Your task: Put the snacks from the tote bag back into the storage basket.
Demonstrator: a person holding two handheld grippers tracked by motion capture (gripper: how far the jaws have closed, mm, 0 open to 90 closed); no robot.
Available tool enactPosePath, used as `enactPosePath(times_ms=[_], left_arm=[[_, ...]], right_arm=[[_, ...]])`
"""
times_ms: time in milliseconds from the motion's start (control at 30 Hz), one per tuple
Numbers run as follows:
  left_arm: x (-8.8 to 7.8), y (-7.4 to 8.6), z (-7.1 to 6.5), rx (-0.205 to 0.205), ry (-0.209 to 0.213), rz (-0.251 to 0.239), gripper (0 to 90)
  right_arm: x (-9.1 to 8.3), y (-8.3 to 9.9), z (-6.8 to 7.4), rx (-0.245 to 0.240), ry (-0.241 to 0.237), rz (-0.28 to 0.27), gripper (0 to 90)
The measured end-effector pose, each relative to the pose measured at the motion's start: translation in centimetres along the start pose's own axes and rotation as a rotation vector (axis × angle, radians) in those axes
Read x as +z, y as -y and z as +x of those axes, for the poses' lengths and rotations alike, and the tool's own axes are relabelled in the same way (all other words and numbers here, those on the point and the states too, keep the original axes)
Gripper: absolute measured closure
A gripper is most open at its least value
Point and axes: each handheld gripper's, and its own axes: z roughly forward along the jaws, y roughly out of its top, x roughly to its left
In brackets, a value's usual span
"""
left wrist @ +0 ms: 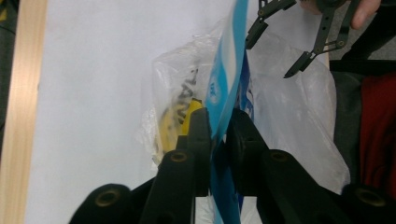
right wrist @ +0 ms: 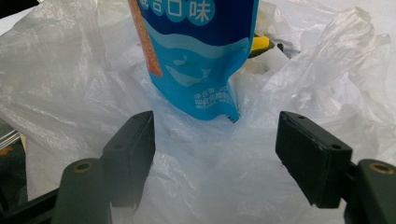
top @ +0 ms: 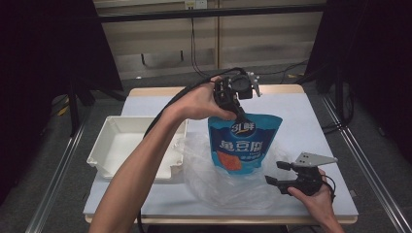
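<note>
Blue snack pouch (top: 243, 145) hangs upright near the middle of the table (top: 311, 116), its bottom sunk into the mouth of the clear plastic bag (top: 218, 182). The left gripper (top: 238, 114) is clenched on the pouch's top edge, both pads pressing the thin film. The pouch looks light, soft and glossy, so it may slip or crumple; the flat sealed top seam seems the safest hold. The right gripper (top: 277, 173), jaws spread and holding nothing, waits at the bag's right rim. A white tray (top: 104, 145) sits to the left.
</note>
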Motion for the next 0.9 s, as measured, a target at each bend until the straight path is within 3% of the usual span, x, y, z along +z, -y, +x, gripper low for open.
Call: enactPosePath(times_ms=[100, 200, 233, 433, 533, 800, 900], left_arm=[[0.1, -0.2, 0.1, 0.011, 0.025, 0.009, 87.5], [0.1, -0.7, -0.3, 0.031, 0.013, 0.043, 88.9], [0.1, -0.9, -0.4, 0.029, -0.007, 0.055, 89.3], [0.3, -1.4, -0.5, 0.018, -0.01, 0.101, 88.0], [0.5, -1.6, -0.4, 0.006, -0.02, 0.106, 85.7], [1.5, -1.7, 0.0, -0.013, 0.004, 0.112, 84.1], [1.9, -1.8, 0.0, -0.003, 0.013, 0.107, 86.3]], right_arm=[[0.0, 0.0, 0.0, -0.002, -0.001, 0.0, 28.7], [0.0, 0.0, 0.0, -0.001, -0.001, 0.0, 28.7], [0.0, 0.0, 0.0, -0.004, -0.003, -0.001, 28.7], [0.0, 0.0, 0.0, -0.005, -0.001, 0.003, 28.7], [0.1, 0.0, 0.0, -0.003, 0.002, 0.005, 28.7], [0.1, 0.1, 0.0, 0.002, 0.002, 0.006, 28.7], [0.0, 0.1, -0.1, 0.0, 0.004, 0.005, 28.7]])
